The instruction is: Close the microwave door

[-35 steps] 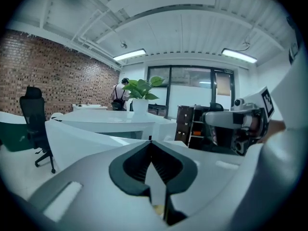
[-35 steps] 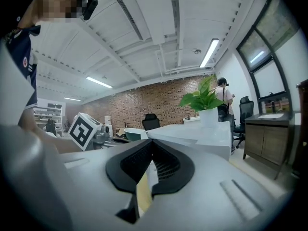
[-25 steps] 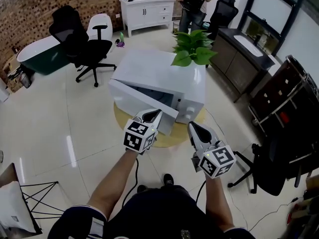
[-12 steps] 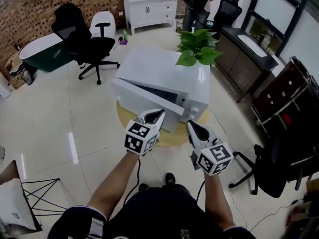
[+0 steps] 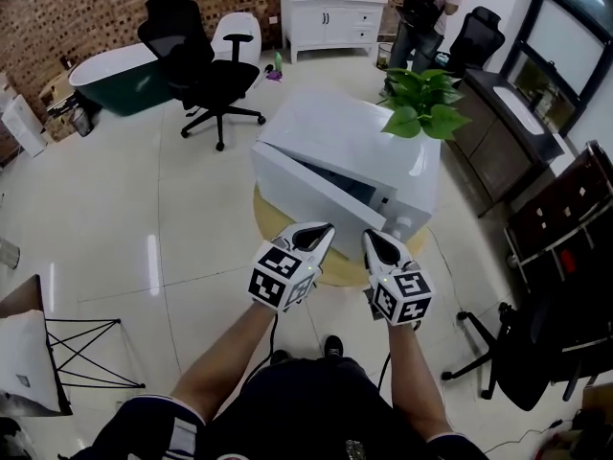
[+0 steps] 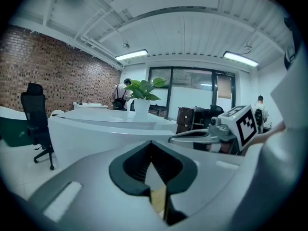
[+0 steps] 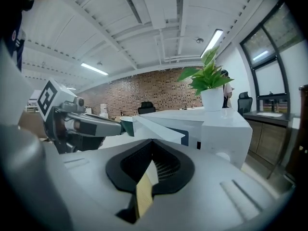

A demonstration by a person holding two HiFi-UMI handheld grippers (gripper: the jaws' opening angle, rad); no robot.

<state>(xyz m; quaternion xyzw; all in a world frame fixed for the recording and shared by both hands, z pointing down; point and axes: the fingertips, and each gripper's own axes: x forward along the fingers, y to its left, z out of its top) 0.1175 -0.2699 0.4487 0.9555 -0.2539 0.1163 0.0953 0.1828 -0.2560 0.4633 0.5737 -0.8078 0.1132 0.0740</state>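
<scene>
The white microwave (image 5: pixel 369 147) stands on a low round wooden table (image 5: pixel 337 262). Its door (image 5: pixel 311 195) hangs ajar toward me, showing a dark slit of the inside. A potted green plant (image 5: pixel 421 108) sits on top of it. My left gripper (image 5: pixel 323 229) is shut and empty, its tips just before the door's lower edge. My right gripper (image 5: pixel 370 237) is shut and empty too, close beside the left one. In the left gripper view the microwave (image 6: pixel 96 129) fills the middle behind the shut gripper (image 6: pixel 150 143). The right gripper view shows the door (image 7: pixel 159 129) edge-on beyond the shut gripper (image 7: pixel 151 142).
A black office chair (image 5: pixel 206 65) and a dark green bathtub (image 5: pixel 115 75) stand to the far left. A white cabinet (image 5: pixel 330 12) and a person with a backpack (image 5: pixel 421 12) are at the back. On the right are a dark counter (image 5: pixel 517 113) and another black chair (image 5: pixel 517 348).
The view has shifted, so the microwave now sits further right. Both grippers have drawn closer together in front of the door. The door still stands ajar.
</scene>
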